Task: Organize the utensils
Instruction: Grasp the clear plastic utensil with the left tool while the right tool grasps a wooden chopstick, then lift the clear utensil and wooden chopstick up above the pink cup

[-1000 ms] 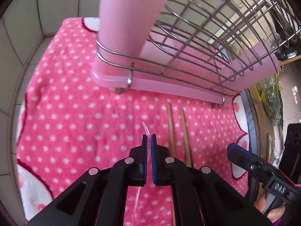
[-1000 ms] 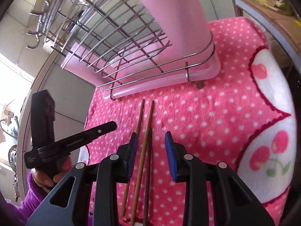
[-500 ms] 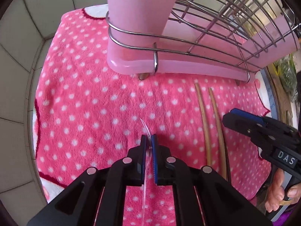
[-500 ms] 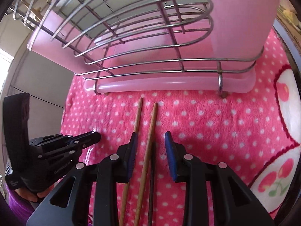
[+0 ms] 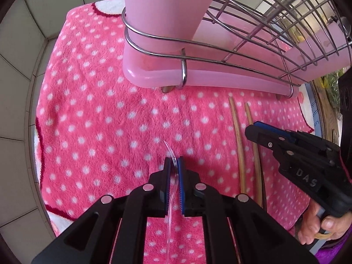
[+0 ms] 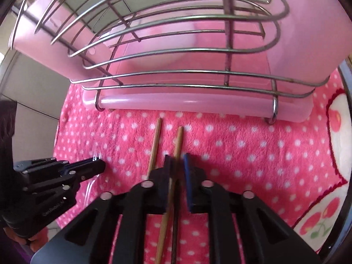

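On the near side of the pink polka-dot cloth (image 5: 99,121), holds the left gripper (image 5: 173,165) tipped steeply downward, jaws clenched on a clear plastic utensil (image 5: 170,151) whose thin tip pokes out past the pads, low over the cloth. Keeps it well left of the two chopsticks (image 5: 236,136).

Further right, aims the right gripper (image 6: 177,160) downward too, over the near part of the right chopstick (image 6: 179,140). Is closing those jaws, with that stick between them and a sliver of gap beside the blue pad; leaves the left chopstick (image 6: 155,143) just outside. Wraps a bare hand (image 5: 316,226) round the right handle, fingers curled at the trigger.

Shows "DAS" in raised letters on the right gripper's side. Carries lettering on the left gripper's body as well, too blurred to read.

Beyond both sticks, on the far side of the cloth, stands the wire dish rack (image 5: 242,50) on its pink tray (image 5: 198,79).
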`<state>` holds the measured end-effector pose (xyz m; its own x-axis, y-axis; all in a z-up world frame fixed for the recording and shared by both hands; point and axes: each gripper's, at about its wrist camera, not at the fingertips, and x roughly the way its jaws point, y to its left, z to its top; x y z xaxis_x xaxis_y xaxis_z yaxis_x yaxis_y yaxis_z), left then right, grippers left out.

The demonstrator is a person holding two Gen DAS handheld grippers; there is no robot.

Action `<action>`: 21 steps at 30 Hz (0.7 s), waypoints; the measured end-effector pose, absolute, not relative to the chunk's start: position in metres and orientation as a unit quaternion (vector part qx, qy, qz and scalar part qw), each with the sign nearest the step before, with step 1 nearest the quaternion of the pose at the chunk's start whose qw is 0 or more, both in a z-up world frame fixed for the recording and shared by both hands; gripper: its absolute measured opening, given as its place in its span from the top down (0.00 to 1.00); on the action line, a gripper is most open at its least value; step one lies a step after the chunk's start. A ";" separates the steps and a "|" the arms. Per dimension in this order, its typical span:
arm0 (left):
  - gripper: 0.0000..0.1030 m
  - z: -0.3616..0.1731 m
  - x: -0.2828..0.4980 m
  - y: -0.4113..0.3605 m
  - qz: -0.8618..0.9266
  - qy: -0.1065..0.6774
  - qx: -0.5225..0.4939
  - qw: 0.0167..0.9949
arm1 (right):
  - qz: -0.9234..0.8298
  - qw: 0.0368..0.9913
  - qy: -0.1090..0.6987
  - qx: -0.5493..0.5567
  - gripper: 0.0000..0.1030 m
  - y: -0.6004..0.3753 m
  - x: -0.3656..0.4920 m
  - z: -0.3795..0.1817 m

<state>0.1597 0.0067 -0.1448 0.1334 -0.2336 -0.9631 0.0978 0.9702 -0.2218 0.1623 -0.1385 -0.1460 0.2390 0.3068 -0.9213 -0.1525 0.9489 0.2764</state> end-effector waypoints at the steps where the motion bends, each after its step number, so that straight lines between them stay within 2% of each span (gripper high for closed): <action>1: 0.94 -0.145 0.158 0.009 -0.110 0.649 -0.055 0.751 | 0.147 0.787 0.595 0.064 0.92 -0.137 0.161 -0.146; 10: 0.97 -0.123 0.134 0.034 -0.127 0.597 -0.097 0.786 | 0.157 0.822 0.533 0.125 0.94 -0.167 0.125 -0.114; 21: 0.97 -0.030 0.074 0.055 -0.155 0.428 -0.127 0.881 | 0.165 0.892 0.392 0.149 0.94 -0.217 0.056 -0.040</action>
<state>0.0738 0.0550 -0.0302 0.5853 -0.3816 -0.7154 0.1642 0.9198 -0.3563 0.0559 -0.2169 -0.0403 0.6377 0.4119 -0.6510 -0.1776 0.9009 0.3960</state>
